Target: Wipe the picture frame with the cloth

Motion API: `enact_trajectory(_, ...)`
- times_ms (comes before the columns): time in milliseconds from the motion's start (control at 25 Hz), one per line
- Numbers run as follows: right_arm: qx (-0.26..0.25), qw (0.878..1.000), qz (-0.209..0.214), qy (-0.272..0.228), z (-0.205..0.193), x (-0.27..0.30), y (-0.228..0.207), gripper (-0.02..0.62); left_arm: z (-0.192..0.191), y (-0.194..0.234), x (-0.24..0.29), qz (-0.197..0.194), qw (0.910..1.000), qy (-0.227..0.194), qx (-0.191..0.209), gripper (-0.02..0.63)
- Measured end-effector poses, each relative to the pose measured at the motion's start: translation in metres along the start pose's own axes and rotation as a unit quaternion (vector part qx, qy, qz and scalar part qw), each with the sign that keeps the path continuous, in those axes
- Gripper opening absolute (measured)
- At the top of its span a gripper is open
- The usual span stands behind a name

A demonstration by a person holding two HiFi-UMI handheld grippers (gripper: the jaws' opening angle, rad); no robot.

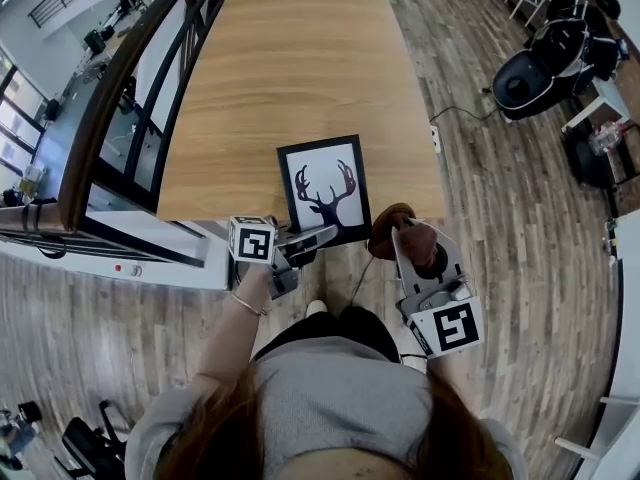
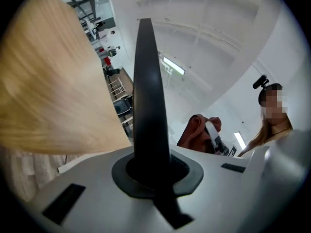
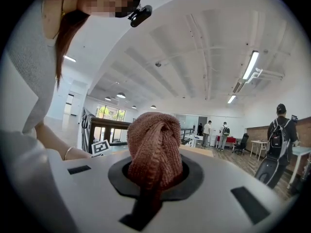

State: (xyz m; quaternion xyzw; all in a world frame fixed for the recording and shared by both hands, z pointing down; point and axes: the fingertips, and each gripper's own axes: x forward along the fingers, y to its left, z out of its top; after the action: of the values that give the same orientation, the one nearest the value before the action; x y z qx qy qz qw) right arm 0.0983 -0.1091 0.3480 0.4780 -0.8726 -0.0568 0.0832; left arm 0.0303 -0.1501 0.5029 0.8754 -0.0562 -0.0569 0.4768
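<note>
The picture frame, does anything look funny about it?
Yes. The picture frame is a bit crooked, and its bottom end sticks out past the near edge of the table. It isn't loose, though: the left gripper pinches its lower edge. Nothing looks spilled or broken.

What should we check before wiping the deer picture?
1. Cloth clamped in the right gripper: ok.
2. Picture frame clamped in the left gripper: ok.
3. Antler print facing up: ok.
4. Cloth touching the frame: not ok; the left gripper view shows a gap between them.
5. Frame lying flat on the table: cannot tell.
</note>
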Motion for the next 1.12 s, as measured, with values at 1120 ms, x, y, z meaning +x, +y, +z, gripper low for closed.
enact_trajectory(1120,0.070,0.996,0.043,0.022,-0.032,0.021,0.028,0.046,-0.036,0.112,0.003,0.011,0.9839,-0.021,-0.177,0.021)
